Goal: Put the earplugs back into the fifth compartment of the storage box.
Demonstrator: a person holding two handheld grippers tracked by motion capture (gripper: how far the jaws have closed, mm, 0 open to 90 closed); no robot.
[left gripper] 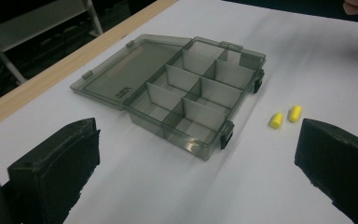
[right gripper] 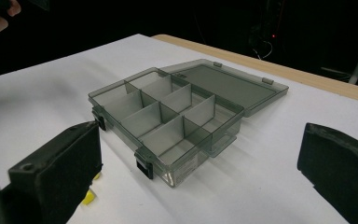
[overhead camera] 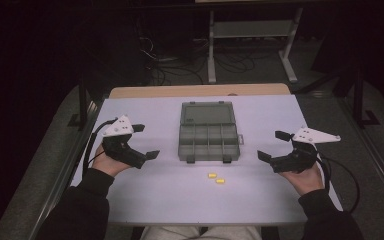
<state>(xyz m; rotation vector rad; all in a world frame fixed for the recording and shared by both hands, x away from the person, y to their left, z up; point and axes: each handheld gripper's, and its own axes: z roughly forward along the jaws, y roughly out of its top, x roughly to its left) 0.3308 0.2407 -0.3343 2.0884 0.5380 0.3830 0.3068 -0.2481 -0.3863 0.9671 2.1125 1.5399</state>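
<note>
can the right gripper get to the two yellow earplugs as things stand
Probably yes: the right gripper is open, and the yellow earplugs lie on bare table in front of the open box, nothing between.

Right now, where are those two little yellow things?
In the high view, the two yellow pieces lie side by side on the white table, just in front of the open compartment box, between both grippers.

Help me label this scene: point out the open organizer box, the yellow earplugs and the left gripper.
organizer box [overhead camera: 208, 145], high view, a compartment divider.
yellow earplugs [left gripper: 276, 120], left gripper view, nearer plug's body.
left gripper [overhead camera: 145, 141], high view, between its fingertips.
</note>
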